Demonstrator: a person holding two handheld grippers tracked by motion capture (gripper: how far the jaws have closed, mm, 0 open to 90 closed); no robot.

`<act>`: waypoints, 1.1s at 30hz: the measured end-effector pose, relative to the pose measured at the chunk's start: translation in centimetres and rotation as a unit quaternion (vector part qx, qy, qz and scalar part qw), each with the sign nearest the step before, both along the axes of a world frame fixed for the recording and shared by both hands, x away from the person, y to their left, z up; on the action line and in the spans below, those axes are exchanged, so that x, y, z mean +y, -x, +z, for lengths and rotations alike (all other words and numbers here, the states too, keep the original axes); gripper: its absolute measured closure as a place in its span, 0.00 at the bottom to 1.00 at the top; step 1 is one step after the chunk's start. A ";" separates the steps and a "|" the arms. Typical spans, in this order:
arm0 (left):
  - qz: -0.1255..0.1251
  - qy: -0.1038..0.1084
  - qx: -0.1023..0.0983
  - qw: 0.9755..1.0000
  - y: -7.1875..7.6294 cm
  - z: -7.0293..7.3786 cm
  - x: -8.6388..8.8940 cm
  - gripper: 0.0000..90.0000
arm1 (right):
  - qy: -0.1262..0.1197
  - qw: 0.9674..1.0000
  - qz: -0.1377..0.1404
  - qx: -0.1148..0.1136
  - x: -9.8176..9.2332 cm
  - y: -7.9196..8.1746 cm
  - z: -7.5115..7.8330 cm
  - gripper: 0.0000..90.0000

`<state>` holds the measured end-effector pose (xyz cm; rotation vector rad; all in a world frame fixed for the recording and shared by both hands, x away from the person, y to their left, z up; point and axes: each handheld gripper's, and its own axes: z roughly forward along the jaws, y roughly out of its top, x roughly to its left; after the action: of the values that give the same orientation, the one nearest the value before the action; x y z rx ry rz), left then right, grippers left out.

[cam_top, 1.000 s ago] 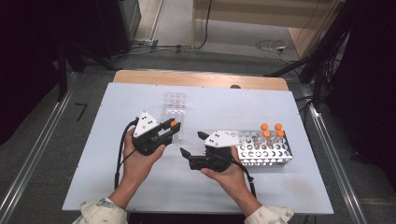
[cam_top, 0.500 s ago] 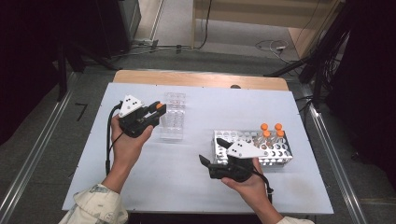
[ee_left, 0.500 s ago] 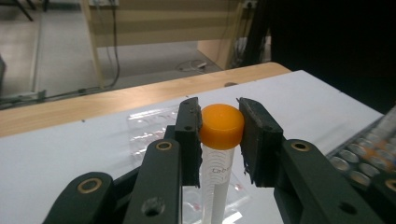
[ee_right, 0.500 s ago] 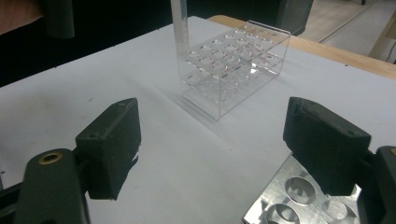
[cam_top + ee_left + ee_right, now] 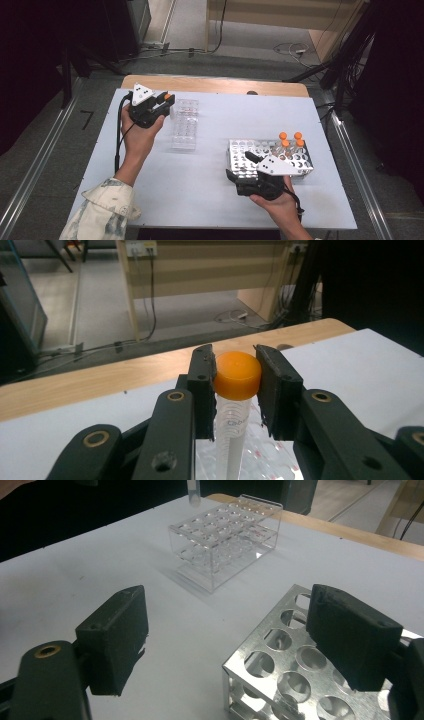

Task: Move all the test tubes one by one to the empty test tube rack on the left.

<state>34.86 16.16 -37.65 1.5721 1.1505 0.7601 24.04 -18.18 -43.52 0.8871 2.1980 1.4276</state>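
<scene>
My left gripper (image 5: 166, 100) is shut on an orange-capped tube (image 5: 237, 369), held upright by its cap above the far left corner of a clear plastic rack (image 5: 184, 125). The tube's rounded tip (image 5: 192, 492) hangs over that rack (image 5: 225, 540) in the right gripper view. My right gripper (image 5: 239, 166) stands open at the near left corner of a metal rack (image 5: 300, 161), with one jaw over the rack's holes (image 5: 280, 675) and nothing between the jaws. Several orange-capped tubes (image 5: 290, 140) stand at the metal rack's far right.
The white table top (image 5: 210, 200) sits on a wooden board (image 5: 215, 84) that shows along the far edge. Dark equipment and cables lie on the floor beyond. Metal rails run along both sides of the table.
My left gripper has carried the tube away and leftward, rising a little, to the clear rack's far end. My right gripper has drawn back toward the near right, beside the metal rack.
</scene>
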 end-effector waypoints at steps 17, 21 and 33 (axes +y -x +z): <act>0.022 0.013 0.010 1.000 -5.6 -0.3 0.2 0.79 | -0.007 1.000 -0.010 0.000 -1.3 0.5 0.1 0.18; 0.023 0.018 0.010 1.000 -6.5 0.0 0.2 0.79 | -0.009 1.000 -0.011 -0.001 -1.4 0.5 0.1 0.18; 0.020 0.024 0.015 0.999 -8.1 -0.1 -0.7 0.79 | -0.013 1.000 -0.011 -0.001 -1.7 0.7 0.1 0.18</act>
<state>42.96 15.42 -37.78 1.5295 1.2171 0.7324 23.32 -19.85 -43.40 0.9145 2.1659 1.4490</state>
